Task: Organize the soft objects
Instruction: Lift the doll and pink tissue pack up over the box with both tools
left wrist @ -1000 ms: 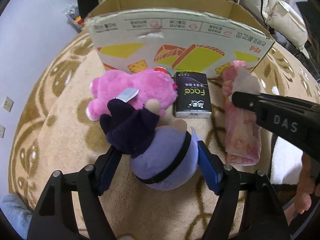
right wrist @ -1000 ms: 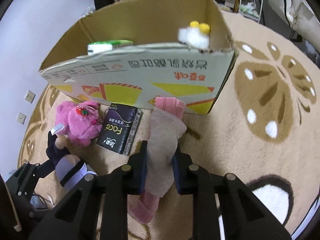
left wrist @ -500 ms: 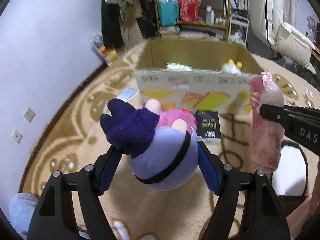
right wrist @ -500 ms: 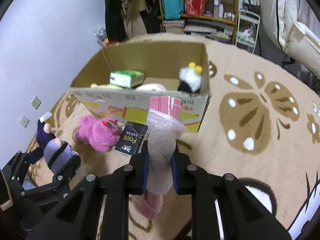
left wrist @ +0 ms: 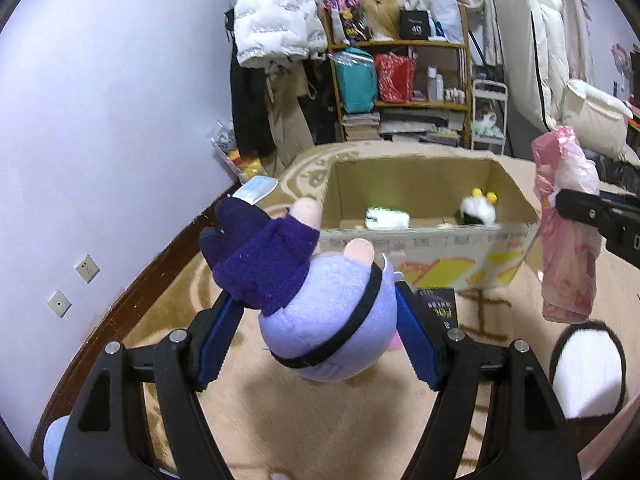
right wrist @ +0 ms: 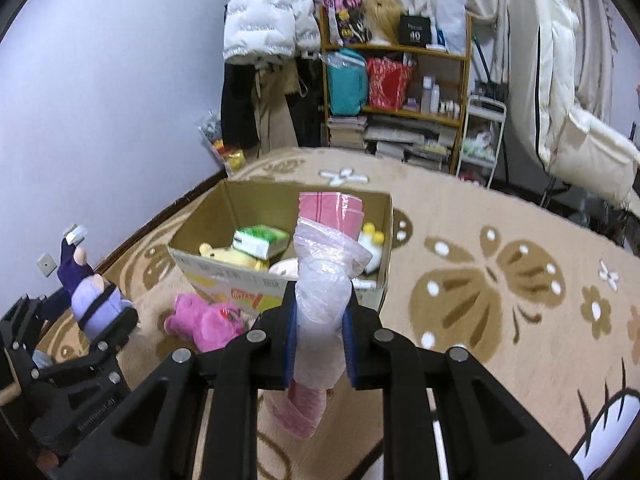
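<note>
Both grippers are loaded: left gripper (left wrist: 316, 340) jaws squeezing the purple plush (left wrist: 320, 312), right gripper (right wrist: 319, 350) pinching the bagged pink cloth (right wrist: 320, 320), both in the air short of the cardboard box (right wrist: 304, 200). I'd clear the near wall, get over the open middle, then let go of 1 at a time.

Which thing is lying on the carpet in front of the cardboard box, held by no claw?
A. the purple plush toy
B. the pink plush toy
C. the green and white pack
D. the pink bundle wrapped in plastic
B: the pink plush toy lies on the carpet beside the cardboard box, while the left claw and the right claw each grip another thing.
</note>
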`<state>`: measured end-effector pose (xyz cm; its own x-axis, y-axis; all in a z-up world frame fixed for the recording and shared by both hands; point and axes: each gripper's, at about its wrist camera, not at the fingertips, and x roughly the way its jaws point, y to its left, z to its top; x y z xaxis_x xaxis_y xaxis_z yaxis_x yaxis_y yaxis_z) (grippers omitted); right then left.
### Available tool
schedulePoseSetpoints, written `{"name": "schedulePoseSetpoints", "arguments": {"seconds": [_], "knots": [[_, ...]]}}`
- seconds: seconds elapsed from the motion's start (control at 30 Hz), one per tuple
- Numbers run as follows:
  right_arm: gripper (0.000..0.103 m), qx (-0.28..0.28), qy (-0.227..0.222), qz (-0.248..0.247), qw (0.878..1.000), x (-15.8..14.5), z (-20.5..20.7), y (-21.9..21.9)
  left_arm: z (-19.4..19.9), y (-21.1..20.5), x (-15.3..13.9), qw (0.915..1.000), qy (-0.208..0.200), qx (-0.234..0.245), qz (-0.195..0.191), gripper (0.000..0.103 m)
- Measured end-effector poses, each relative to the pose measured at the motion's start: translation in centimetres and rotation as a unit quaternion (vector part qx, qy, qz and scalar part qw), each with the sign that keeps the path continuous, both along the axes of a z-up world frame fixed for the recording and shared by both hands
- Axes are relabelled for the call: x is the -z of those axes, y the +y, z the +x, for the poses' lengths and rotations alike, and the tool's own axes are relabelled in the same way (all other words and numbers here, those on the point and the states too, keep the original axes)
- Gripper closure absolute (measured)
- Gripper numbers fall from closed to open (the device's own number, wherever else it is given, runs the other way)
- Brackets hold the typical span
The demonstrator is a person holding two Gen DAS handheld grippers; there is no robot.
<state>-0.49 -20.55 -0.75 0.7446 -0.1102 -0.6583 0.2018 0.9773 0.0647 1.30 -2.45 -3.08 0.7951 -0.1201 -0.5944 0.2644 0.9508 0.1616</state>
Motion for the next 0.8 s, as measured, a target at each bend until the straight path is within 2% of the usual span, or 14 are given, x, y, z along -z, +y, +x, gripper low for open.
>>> {"name": "schedulePoseSetpoints", "arguments": {"seconds": [0.3,0.57,0.8], "knots": [[0.083,0.006,-0.036,-0.025,0.999,-1.4,0.7,-0.3,1.3,0.9,-2.2,0.9995,-0.031,-0.002,-0.010,0.029],[0.083,0.017,-0.047,-0.041,0.998,-1.6,2.3,-0.5,3.0,-0.4,-3.2,0.9985,-0.052,0.013,-0.005,0.029],[0.083,0.037,-0.059,-0.054,0.996,-1.8,4.1,-1.2,5.6,-1.3,-3.9,0.9976,-0.066,0.015,-0.018,0.029]]}}
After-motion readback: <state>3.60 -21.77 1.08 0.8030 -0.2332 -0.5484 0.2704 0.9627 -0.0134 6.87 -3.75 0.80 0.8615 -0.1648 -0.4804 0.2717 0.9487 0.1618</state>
